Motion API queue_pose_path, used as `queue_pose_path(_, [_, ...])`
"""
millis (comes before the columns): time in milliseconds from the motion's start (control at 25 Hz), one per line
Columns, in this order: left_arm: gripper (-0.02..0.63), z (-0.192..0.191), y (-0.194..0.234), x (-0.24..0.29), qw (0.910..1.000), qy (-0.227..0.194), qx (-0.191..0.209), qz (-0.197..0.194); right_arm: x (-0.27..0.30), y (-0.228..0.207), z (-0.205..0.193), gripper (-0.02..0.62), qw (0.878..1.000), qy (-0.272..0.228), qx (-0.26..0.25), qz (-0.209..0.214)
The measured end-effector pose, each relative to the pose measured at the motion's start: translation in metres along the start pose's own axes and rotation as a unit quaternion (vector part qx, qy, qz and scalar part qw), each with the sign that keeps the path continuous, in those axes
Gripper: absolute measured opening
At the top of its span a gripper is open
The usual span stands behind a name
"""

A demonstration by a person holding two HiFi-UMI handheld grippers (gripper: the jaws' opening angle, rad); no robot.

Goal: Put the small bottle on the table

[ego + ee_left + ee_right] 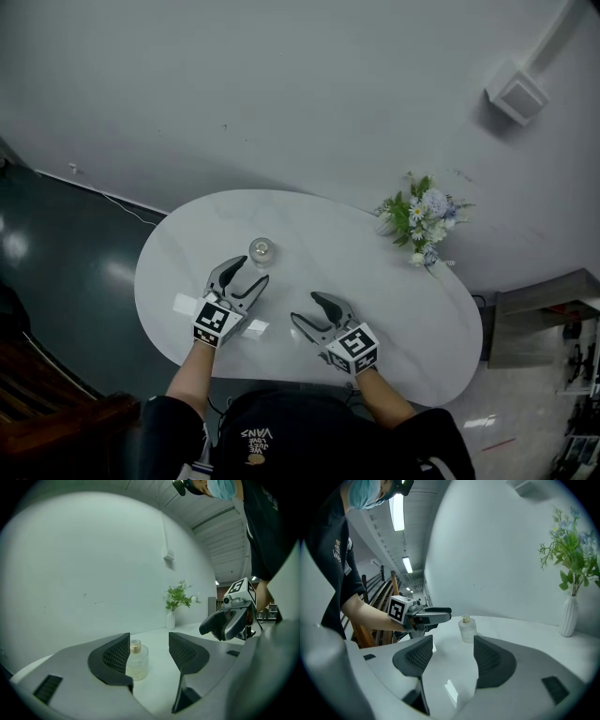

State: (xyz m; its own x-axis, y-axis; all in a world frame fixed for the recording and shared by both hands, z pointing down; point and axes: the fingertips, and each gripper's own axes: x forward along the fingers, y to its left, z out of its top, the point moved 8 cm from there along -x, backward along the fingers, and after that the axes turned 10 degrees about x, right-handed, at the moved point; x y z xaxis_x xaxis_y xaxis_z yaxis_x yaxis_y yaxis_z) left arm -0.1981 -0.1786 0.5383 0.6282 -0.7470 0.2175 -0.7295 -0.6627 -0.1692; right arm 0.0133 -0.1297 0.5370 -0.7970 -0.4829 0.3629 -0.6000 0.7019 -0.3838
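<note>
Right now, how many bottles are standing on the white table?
1. The small glass bottle stands upright on the table, just beyond the open left gripper. The white vase at the far edge holds flowers; no other bottle shows.

The only word you can read is on your own dark shirt. In the head view its chest print spells "VANS" in pale letters, upside down to that camera, and the smaller line beside it is too small to make out. The right gripper view catches the same print, but it is too tiny there to read. The cubes on your left hand-held gripper and right hand-held gripper carry black-and-white square code patterns, not letters or numbers. Any print on the small bottle is too faint to tell.
</note>
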Motion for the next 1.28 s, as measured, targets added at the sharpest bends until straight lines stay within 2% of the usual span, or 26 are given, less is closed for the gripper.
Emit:
queue_pose_path(320, [0.255, 0.025, -0.036, -0.039, 0.9987, -0.007, 0.006, 0.05, -0.028, 0.015, 0.01, 0.255, 0.999, -0.039, -0.025, 0.011])
queue_pose_path(680, [0.141, 0.051, -0.088, -0.07, 0.9941, -0.014, 0.017, 0.106, -0.065, 0.025, 0.012, 0.248, 0.996, -0.071, -0.034, 0.03])
queue_pose_path(720, [0.132, 0.055, -0.094, -0.073, 0.9934, -0.016, 0.017, 0.112, -0.069, 0.025, 0.012, 0.232, 0.996, -0.076, -0.035, 0.031])
queue_pose_path(800, [0.112, 0.062, -0.105, -0.08, 0.9918, -0.019, 0.016, 0.125, -0.079, 0.027, 0.013, 0.149, 0.995, -0.088, -0.037, 0.033])
queue_pose_path(920, [0.069, 0.071, -0.122, -0.09, 0.989, -0.017, 0.022, 0.145, -0.091, 0.03, 0.013, 0.106, 0.994, -0.098, -0.042, 0.038])
queue_pose_path(1280, [0.031, 0.097, -0.171, -0.121, 0.9782, -0.016, 0.005, 0.207, -0.126, 0.042, 0.013, 0.071, 0.99, -0.115, -0.048, 0.063])
